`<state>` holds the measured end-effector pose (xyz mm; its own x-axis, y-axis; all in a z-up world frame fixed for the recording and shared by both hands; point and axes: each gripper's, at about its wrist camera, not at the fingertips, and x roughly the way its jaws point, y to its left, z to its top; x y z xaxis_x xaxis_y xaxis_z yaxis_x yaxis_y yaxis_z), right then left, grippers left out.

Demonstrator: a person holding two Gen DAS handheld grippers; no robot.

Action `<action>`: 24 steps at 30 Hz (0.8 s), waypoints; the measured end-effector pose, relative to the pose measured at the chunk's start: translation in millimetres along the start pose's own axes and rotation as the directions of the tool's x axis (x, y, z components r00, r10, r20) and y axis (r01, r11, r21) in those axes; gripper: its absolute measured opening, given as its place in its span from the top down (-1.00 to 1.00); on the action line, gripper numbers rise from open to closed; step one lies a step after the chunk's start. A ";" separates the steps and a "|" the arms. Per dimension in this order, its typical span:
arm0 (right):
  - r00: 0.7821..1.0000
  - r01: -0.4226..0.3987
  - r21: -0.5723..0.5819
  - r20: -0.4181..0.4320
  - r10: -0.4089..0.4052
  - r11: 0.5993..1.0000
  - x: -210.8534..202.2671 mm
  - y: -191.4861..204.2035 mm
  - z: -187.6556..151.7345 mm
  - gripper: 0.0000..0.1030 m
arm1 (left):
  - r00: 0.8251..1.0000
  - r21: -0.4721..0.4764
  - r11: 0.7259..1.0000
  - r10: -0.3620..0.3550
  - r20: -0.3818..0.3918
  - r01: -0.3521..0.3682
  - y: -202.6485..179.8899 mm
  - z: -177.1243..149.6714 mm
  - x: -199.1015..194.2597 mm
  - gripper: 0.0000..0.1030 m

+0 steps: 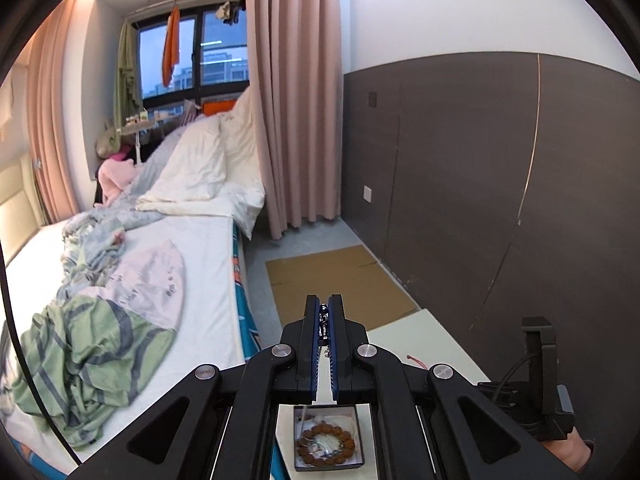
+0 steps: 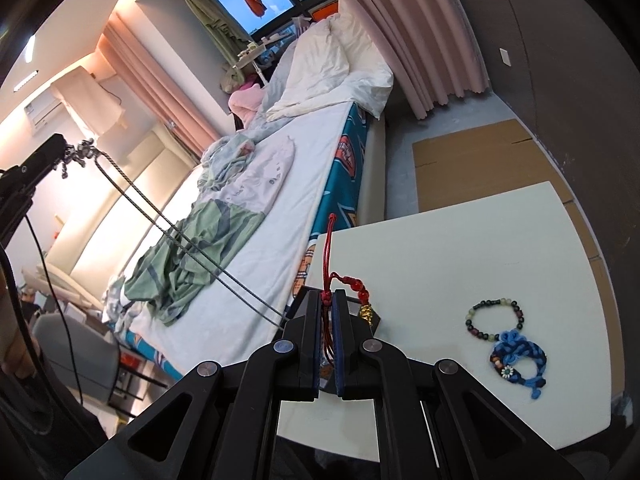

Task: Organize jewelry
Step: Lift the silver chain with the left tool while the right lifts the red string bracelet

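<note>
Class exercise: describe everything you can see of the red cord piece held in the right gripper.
The red cord ornament is a thin, glossy red string, knotted, with round red beads and a small gold charm at one side. The right gripper is shut on it; its loop stands up above the fingertips, over the white table. The charm hangs beside the right finger.

At lower centre the right tool (image 2: 328,300) pinches a red cord (image 2: 329,240) with red beads and a gold charm. On the white tabletop (image 2: 460,240) at right lie a beaded bracelet (image 2: 496,316) and a blue braided bracelet (image 2: 516,356), touching. At upper left the left tool (image 2: 60,148) grips a silver chain (image 2: 160,216).
</note>
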<state>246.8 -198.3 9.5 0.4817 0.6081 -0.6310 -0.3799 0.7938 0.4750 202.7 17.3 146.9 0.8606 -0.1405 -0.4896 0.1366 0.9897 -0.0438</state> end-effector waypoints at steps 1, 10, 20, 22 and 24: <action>1.000 0.002 0.000 -0.002 -0.002 1.000 0.4 -0.6 -0.5 0.87 | 1.000 0.000 1.000 -0.003 -0.004 0.003 -0.5 -1.1 2.1 0.93; 1.000 0.013 0.013 -0.018 -0.013 1.000 5.8 -8.6 0.4 0.87 | 1.000 0.009 1.000 -0.024 0.017 0.024 -7.1 15.2 5.1 0.93; 1.000 0.018 0.027 -0.018 -0.018 0.999 5.3 -18.8 7.1 0.87 | 0.999 0.038 0.998 -0.046 0.014 0.046 -22.0 27.0 19.5 0.93; 1.000 0.018 0.028 -0.019 -0.017 0.999 5.7 -19.7 8.7 0.87 | 0.999 0.041 0.998 -0.048 0.020 0.047 -23.4 30.5 18.6 0.93; 1.000 0.017 0.028 -0.020 -0.017 0.999 6.1 -20.2 10.1 0.87 | 0.999 0.052 0.998 -0.048 0.026 0.046 -25.9 34.1 17.1 0.93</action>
<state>265.3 -210.5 2.2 0.4724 0.5942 -0.6510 -0.3492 0.8043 0.4808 230.7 -11.8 169.4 0.8656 -0.1881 -0.4641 0.2014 0.9793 -0.0212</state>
